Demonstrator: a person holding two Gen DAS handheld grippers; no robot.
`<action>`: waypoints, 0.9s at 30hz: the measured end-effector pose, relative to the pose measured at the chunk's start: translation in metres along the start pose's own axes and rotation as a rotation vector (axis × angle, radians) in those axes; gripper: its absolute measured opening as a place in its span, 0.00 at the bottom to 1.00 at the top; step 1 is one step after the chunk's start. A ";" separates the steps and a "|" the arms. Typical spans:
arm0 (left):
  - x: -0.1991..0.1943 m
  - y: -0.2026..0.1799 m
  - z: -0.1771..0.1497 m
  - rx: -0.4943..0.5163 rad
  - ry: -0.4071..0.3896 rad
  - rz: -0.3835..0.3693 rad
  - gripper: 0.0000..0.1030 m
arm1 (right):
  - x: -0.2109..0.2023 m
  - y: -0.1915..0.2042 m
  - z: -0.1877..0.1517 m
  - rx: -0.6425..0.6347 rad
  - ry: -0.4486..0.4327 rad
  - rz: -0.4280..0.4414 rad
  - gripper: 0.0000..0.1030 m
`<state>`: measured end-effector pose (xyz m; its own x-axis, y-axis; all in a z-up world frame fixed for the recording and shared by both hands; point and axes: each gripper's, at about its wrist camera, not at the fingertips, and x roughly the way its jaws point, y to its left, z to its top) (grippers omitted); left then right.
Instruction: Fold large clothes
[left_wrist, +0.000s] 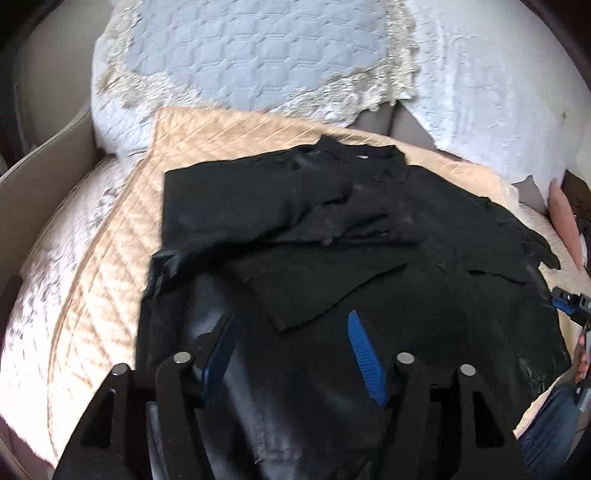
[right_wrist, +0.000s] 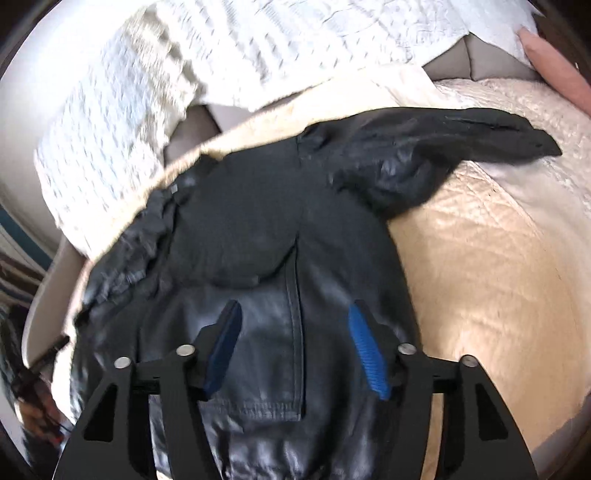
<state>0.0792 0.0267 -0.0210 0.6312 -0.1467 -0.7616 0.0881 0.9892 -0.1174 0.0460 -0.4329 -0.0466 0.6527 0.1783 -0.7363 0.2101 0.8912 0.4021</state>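
Observation:
A large black jacket (left_wrist: 332, 229) lies spread on a beige quilted cover (left_wrist: 99, 258), with one part folded over its middle. My left gripper (left_wrist: 290, 321) is open and empty, hovering over the jacket's near, shiny part. In the right wrist view the same jacket (right_wrist: 258, 221) shows a leather panel and one sleeve (right_wrist: 461, 136) stretched out to the right. My right gripper (right_wrist: 293, 314) is open and empty above the jacket's lower hem. The right gripper also shows at the right edge of the left wrist view (left_wrist: 570, 306).
The beige cover (right_wrist: 498, 277) lies on a sofa with white quilted cushions (left_wrist: 258, 55) behind it and a white textured throw (right_wrist: 184, 74). A pink cushion (right_wrist: 554, 66) sits at the far right. A sofa arm (left_wrist: 44, 162) rises at the left.

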 end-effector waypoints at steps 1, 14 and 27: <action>0.006 -0.002 0.003 -0.002 0.011 0.009 0.63 | 0.001 -0.008 0.004 0.023 0.001 -0.001 0.62; 0.073 -0.038 0.045 -0.001 0.021 -0.005 0.63 | 0.012 -0.176 0.095 0.500 -0.185 -0.046 0.62; 0.094 -0.054 0.042 0.032 0.056 -0.007 0.63 | 0.033 -0.246 0.147 0.622 -0.243 -0.199 0.07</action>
<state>0.1659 -0.0400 -0.0594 0.5868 -0.1524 -0.7953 0.1170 0.9878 -0.1030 0.1230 -0.7071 -0.0896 0.6876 -0.1266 -0.7150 0.6734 0.4795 0.5627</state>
